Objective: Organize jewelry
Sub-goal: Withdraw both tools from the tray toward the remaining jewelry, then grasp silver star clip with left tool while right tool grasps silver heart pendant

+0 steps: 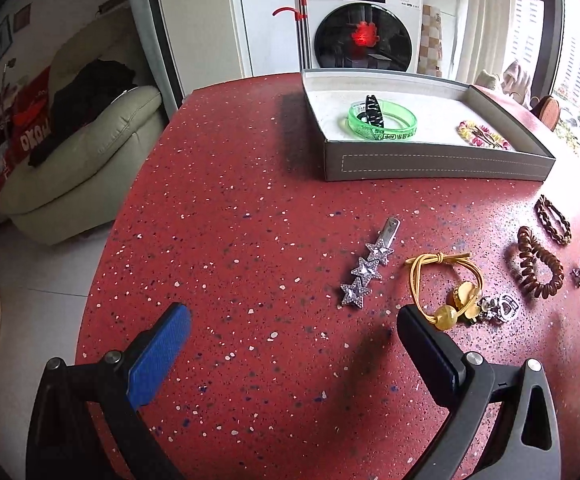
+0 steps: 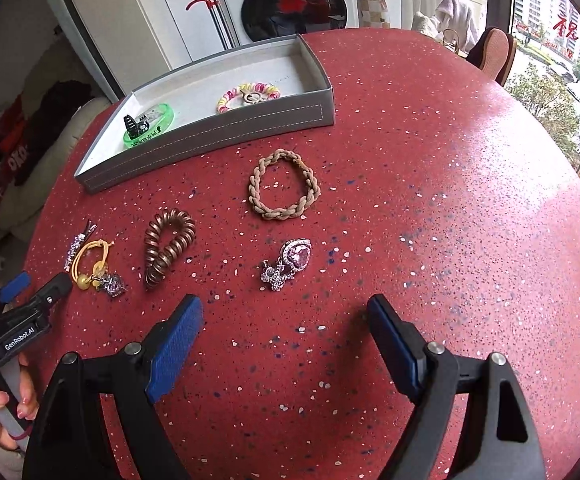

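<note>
A grey tray (image 1: 433, 162) (image 2: 210, 136) on the red table holds a green bangle (image 1: 383, 122) (image 2: 150, 126), a black clip (image 1: 373, 110) and a pastel coil tie (image 1: 483, 138) (image 2: 248, 94). On the table lie a silver star clip (image 1: 365, 270), a yellow hair tie (image 1: 437, 284) (image 2: 90, 264), a brown coil tie (image 1: 535, 266) (image 2: 168, 246), a braided tan tie (image 1: 553, 220) (image 2: 284, 190) and a pink heart brooch (image 2: 288, 264). My left gripper (image 1: 293, 332) is open, just short of the star clip. My right gripper (image 2: 286, 328) is open, just short of the brooch.
The red speckled table (image 1: 230, 220) (image 2: 449, 220) is round, with its edge at the left and at the right. A cream sofa (image 1: 78, 160) stands left, a washing machine (image 1: 363, 28) behind. The left gripper shows in the right wrist view (image 2: 30, 304).
</note>
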Tool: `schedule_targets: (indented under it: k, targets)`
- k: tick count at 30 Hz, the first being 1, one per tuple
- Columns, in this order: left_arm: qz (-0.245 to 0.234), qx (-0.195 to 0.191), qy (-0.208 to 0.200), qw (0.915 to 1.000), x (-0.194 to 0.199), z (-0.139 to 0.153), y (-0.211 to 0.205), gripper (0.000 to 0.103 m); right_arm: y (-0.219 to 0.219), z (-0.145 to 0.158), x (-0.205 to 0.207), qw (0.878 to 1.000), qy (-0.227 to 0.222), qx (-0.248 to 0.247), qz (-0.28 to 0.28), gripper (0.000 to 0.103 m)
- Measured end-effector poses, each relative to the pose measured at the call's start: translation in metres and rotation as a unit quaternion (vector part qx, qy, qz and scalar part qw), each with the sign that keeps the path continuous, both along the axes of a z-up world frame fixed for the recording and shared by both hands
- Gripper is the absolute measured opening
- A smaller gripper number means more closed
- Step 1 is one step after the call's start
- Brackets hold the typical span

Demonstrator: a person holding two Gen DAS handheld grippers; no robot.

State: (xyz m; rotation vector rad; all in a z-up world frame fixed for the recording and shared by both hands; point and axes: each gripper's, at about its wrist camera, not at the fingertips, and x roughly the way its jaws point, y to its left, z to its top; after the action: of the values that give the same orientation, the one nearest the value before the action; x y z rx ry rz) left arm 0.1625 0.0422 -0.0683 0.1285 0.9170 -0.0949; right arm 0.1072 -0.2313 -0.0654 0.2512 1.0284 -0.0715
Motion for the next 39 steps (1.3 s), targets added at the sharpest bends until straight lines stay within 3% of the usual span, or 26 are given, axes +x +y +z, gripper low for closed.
schedule_targets:
  k: [12, 17, 18, 22, 28, 30, 34, 35, 36, 39]
  targets:
    - [-0.024, 0.016, 0.001, 0.9996, 0.019, 0.000, -0.017, 0.103, 0.004, -0.001, 0.018, 1.000, 0.000, -0.030, -0.003, 0.085]
    - [-0.037, 0.015, -0.001, 0.9992, 0.023, 0.001, -0.024, 0.099, 0.011, -0.001, 0.023, 0.999, -0.003, -0.052, 0.006, 0.073]
    - [-0.043, 0.013, -0.002, 0.9990, 0.023, 0.001, -0.026, 0.092, 0.012, -0.001, 0.024, 0.998, -0.003, -0.056, 0.009, 0.069]
    - [-0.056, 0.021, -0.007, 0.9982, 0.021, 0.003, -0.033, 0.082, 0.013, 0.001, 0.023, 0.998, -0.005, -0.067, 0.011, 0.059]
    - [-0.074, 0.014, -0.004, 0.9972, 0.019, 0.004, -0.039, 0.056, 0.010, 0.003, 0.023, 0.997, -0.006, -0.071, 0.013, 0.037]
    - [-0.073, 0.016, -0.004, 0.9972, 0.018, 0.004, -0.040, 0.053, 0.008, 0.003, 0.022, 0.998, -0.009, -0.065, 0.013, 0.031]
    - [-0.065, 0.009, -0.002, 0.9978, 0.019, 0.004, -0.037, 0.051, 0.007, 0.004, 0.020, 0.998, -0.015, -0.063, 0.013, 0.029]
    - [-0.064, 0.006, 0.000, 0.9979, 0.019, 0.004, -0.036, 0.039, 0.006, 0.006, 0.019, 0.998, -0.019, -0.060, 0.013, 0.026]
    - [-0.062, 0.003, 0.002, 0.9981, 0.020, 0.004, -0.034, 0.037, 0.006, 0.007, 0.019, 0.998, -0.021, -0.058, 0.013, 0.015]
    - [-0.053, -0.012, 0.004, 0.9985, 0.020, 0.004, -0.029, 0.036, 0.002, 0.007, 0.018, 0.999, -0.021, -0.045, 0.012, 0.012]
